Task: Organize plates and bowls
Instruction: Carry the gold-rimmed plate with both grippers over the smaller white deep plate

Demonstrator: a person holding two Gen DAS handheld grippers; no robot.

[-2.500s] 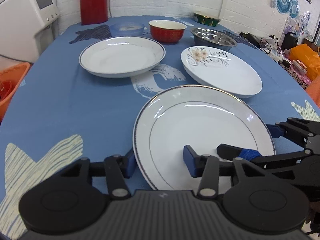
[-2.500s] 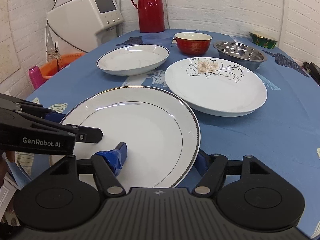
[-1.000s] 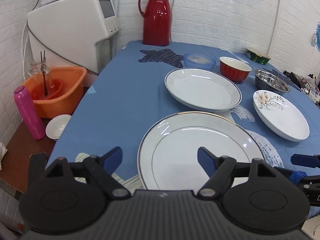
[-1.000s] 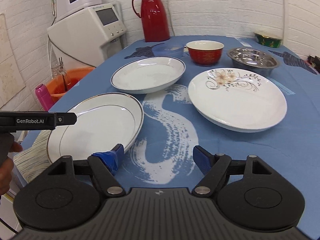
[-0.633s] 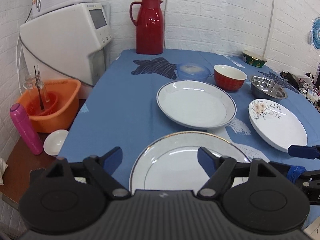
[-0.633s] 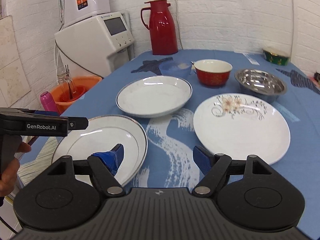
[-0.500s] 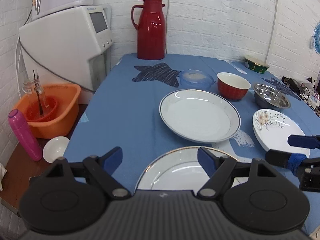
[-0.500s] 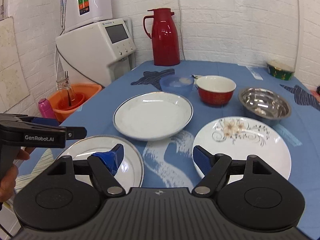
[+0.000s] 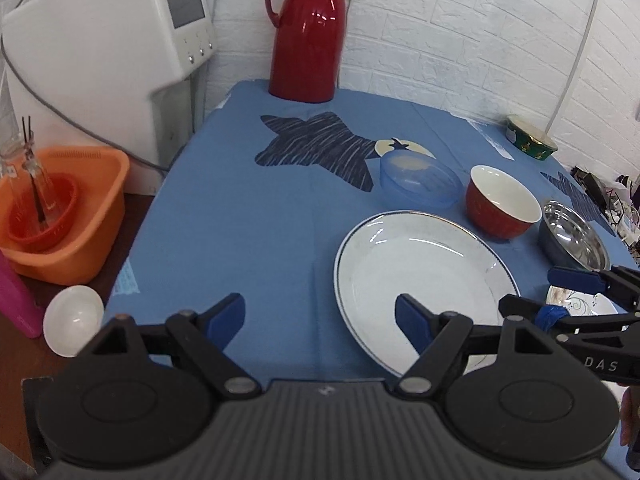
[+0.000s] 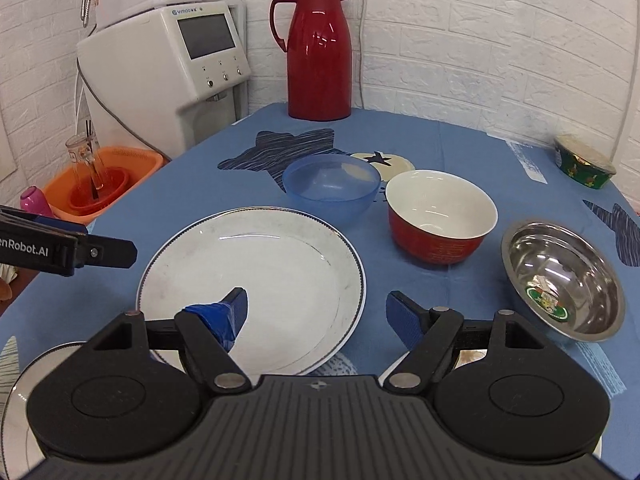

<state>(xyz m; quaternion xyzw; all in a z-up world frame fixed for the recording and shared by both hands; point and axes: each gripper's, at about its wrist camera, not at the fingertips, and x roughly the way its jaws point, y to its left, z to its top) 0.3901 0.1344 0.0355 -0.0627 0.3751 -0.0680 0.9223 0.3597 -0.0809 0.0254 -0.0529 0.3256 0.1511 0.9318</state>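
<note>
- While both grippers hang empty above the blue-clothed counter [image 10: 460, 144], the step in hand looks like an approach: neither one grasps anything yet, and the nearest target is the wide white shallow plate with a dark thin rim [image 10: 256, 280].
- That plate lies flat on the counter, just in front of the translucent blue plastic bowl [image 10: 332, 186] and the red ceramic bowl with a white inside [image 10: 440, 216]; the round stainless steel bowl [image 10: 560, 276] sits further to the right, apart from both.
- A second white plate with a fine rim line [image 10: 16, 396] shows only as a sliver at the lower left of the right wrist view, and a flower-patterned white plate [image 9: 576, 304] peeks out behind the right gripper in the left wrist view.
- The right gripper [image 10: 316, 312] is spread wide, one finger over the plate's inside and the other beyond its right rim, so it straddles the edge from above.
- The left gripper [image 9: 320, 318] is likewise released, held level and off the plate's left edge over bare cloth.
- My judgement: the next move calls for lowering a gripper so its fingers bracket the rim, then closing firmly, since a thin glazed lip will slip under a shallow bite.
</note>
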